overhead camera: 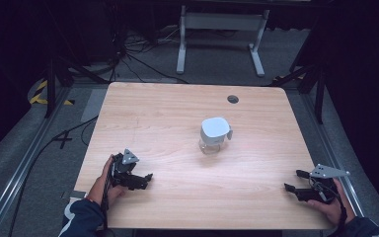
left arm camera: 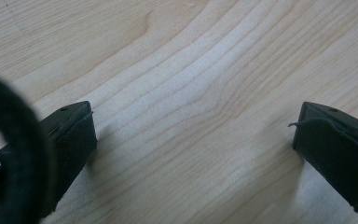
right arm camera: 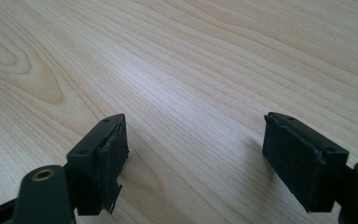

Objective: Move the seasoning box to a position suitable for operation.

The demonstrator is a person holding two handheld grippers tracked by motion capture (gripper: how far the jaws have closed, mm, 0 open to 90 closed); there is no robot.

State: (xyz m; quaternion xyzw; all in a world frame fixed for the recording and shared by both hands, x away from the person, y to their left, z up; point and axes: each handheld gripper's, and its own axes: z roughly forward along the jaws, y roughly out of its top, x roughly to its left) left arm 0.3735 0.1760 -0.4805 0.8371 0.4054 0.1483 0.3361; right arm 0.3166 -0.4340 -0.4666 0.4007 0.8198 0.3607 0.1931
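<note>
**A:** What do you have nearest you?

**B:** I'm reading the high view with the table's middle as the dial. My left gripper (overhead camera: 145,178) sits low at about 8 o'clock, resting on the wooden table (overhead camera: 177,113), held in the person's left hand (overhead camera: 106,180). In the left gripper view its 2 jaws stand wide apart, with bare wood grain between them. It grips nothing.

**A:** And the other side?

**B:** My right gripper (overhead camera: 292,180) lies near the table's edge at about 4 o'clock, with the right hand (overhead camera: 331,203) behind it. In the right gripper view (right arm camera: 193,154) its 2 jaws are spread as well, with plain tabletop between the pads. Nothing is gripped there either.

**A:** Where's the thing you're working with?

**B:** The jar (overhead camera: 214,135) stands upright just right of the table's middle, at about 2 o'clock from centre. It has a clear body and a white lid on top. It is well apart from both grippers, roughly between them and farther out.

**A:** Anything beyond it?

**B:** 1 small round dark hole (overhead camera: 233,99) in the tabletop, at about 1 o'clock near the far edge. Past the table stands a white frame (overhead camera: 222,29) on the grey floor.
</note>
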